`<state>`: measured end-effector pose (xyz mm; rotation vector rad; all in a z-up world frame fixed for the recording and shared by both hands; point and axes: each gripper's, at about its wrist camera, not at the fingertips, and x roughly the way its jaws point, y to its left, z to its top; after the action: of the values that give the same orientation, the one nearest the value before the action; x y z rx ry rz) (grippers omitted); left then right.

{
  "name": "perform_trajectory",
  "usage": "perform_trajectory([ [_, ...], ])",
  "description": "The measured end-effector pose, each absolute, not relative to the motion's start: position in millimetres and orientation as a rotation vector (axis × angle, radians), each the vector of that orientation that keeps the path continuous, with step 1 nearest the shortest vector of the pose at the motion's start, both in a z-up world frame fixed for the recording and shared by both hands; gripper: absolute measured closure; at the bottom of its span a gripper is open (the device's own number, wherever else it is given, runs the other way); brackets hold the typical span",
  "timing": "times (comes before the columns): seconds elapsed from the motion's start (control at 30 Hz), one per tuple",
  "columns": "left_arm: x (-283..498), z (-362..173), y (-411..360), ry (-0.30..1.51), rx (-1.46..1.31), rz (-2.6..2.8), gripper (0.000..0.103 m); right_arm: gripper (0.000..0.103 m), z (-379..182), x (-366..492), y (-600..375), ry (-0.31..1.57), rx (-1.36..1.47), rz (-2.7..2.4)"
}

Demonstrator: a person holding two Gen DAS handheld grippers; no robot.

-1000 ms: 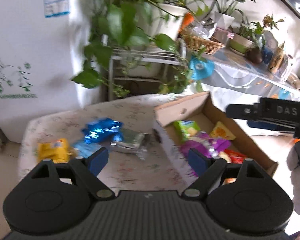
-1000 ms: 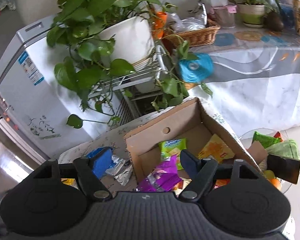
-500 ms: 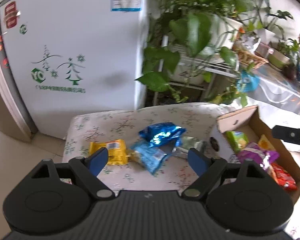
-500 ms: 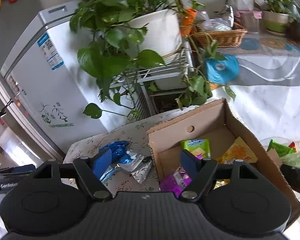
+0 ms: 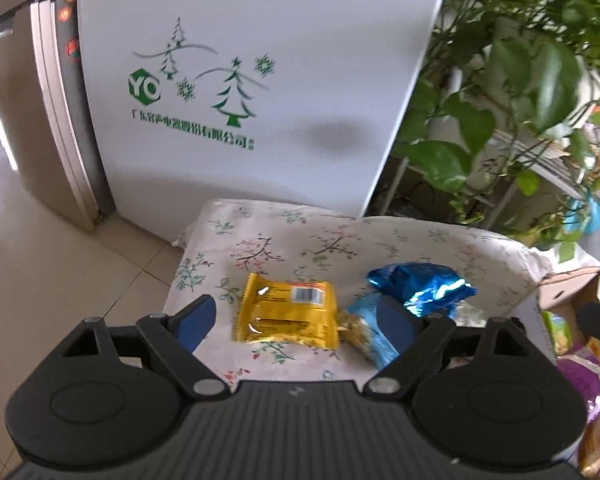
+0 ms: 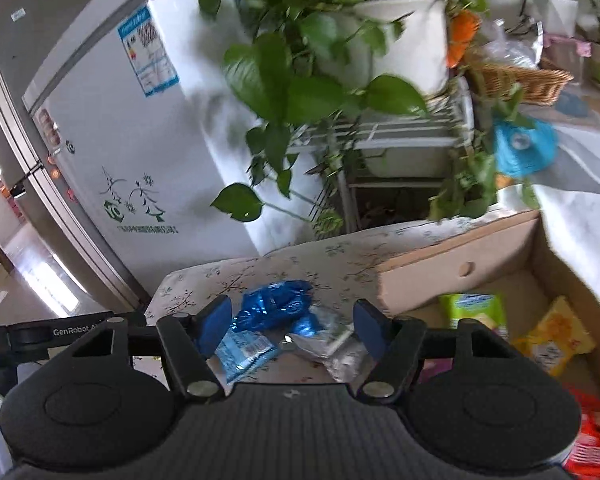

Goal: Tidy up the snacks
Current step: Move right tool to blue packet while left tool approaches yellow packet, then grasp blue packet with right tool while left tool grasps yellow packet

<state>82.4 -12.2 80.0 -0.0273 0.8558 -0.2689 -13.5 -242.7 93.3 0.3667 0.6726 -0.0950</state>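
Loose snacks lie on a small table with a floral cloth. In the left wrist view a yellow packet lies between the fingers of my open left gripper, with a light blue packet and a shiny dark blue bag to its right. In the right wrist view my right gripper hangs over the dark blue bag, the light blue packet and a silver packet. Its jaws are closing and the pads touch nothing. The cardboard box at the right holds several snacks.
A white fridge stands right behind the table. A potted plant on a wire rack hangs leaves over the table's far right. A tiled floor lies to the left. The left gripper's body shows at the left of the right wrist view.
Both grippers have swung left, away from the box and toward the loose snacks. The yellow packet now lies between the left fingers. The right fingers stand closer together.
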Motion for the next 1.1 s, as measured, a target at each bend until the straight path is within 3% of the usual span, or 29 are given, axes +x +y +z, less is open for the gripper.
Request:
perform_trajectory([
  [0.63, 154, 23, -39, 0.922, 0.019, -0.203, 0.016, 0.03, 34, 96, -214, 0.748, 0.24, -0.099],
  [1.1, 162, -18, -60, 0.966, 0.115, -0.191, 0.015, 0.03, -5, 118, -208, 0.805, 0.227, -0.13],
])
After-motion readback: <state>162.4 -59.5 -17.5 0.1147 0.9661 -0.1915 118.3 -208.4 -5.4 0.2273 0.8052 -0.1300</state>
